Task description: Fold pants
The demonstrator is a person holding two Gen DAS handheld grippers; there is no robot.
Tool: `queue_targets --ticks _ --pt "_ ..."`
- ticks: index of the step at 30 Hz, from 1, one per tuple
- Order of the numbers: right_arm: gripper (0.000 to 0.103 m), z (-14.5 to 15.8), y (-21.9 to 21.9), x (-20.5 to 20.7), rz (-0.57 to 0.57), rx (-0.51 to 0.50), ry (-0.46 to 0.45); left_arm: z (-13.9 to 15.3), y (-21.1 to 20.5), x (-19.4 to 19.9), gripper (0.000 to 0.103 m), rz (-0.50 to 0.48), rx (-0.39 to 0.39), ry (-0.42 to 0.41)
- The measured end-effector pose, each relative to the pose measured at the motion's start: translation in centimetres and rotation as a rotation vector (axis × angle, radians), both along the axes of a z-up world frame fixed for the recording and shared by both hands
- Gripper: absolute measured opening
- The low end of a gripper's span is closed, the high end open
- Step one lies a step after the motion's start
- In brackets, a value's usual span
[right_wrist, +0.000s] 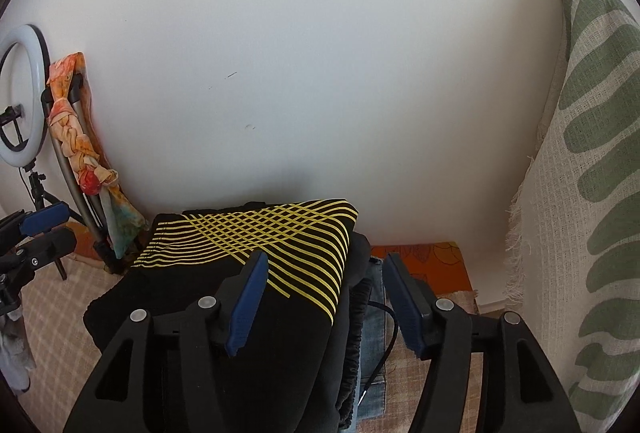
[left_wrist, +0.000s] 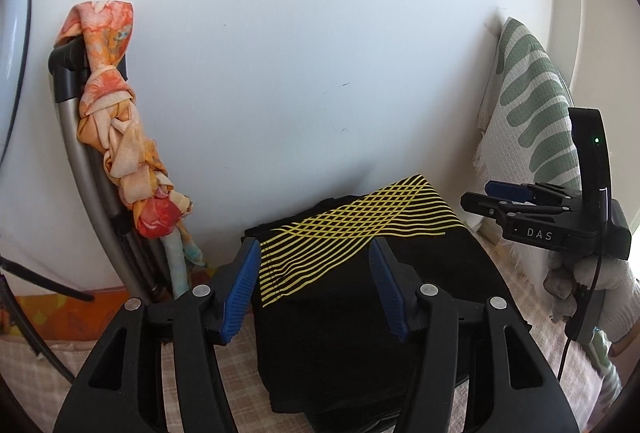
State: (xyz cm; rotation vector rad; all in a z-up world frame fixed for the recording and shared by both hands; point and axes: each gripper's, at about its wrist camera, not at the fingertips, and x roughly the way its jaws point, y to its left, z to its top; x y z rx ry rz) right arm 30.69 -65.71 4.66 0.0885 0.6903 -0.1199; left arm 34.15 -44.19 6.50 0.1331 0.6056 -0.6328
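Black fabric with yellow crossing lines fills the lower middle of both views: your pants [left_wrist: 360, 289] lie folded into a thick rectangular stack on the checked beige cover [left_wrist: 240, 361], with the far edge close to the white wall [left_wrist: 300, 53].

In the left wrist view your left gripper [left_wrist: 312, 289] hangs over the stack with its jaws spread wide and nothing between the blue pads [left_wrist: 240, 289]. The stack's left edge runs straight down just inside the left pad, and a strip of bare cover shows beside it.

In the right wrist view your right gripper [right_wrist: 324, 305] is likewise released, jaws apart, straddling the right edge of the stack. There a darker gathered waistband [right_wrist: 352, 333] bulges past the top fold, and a strip of blue denim [right_wrist: 374, 345] with a thin black cable [right_wrist: 384, 349] across it lies just beside it.

To the lower left of that view you have bare cover between the stack and your left gripper [right_wrist: 36, 233].

At frame left a twisted orange cloth [left_wrist: 116, 121] is wound on a metal frame [left_wrist: 80, 173] leaning on the wall, near the stack's far left corner. A ring light [right_wrist: 22, 93] stands beyond it. At frame right a green-and-cream woven throw [right_wrist: 592, 173] hangs down, well apart from the pants.
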Motion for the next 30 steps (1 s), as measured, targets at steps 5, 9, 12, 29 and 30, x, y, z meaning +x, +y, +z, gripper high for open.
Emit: queue_targets --ticks 5,9,12,29,30 --pt "0.078 1.1 1.0 -2.2 -0.003 0.013 -0.036 1.2 0.6 -2.1 0.064 -0.011 -0.014 -0.016" --pt "0.085 1.8 2.1 -4.4 -0.001 0.005 -0.054 1.6 1.5 -3.6 0.068 -0.019 -0.02 -0.012" --pt "0.089 2.3 2.9 -6.1 -0.002 0.017 -0.067 1.9 2.4 -4.7 0.071 -0.021 -0.027 -0.007" --pt "0.103 4.3 11.2 -15.5 -0.006 -0.013 -0.143 2.7 9.1 -12.7 0.078 0.058 -0.01 -0.028" --pt "0.103 4.3 11.8 -16.0 -0.003 -0.016 -0.145 2.7 9.6 -13.2 0.078 0.061 -0.012 -0.028"
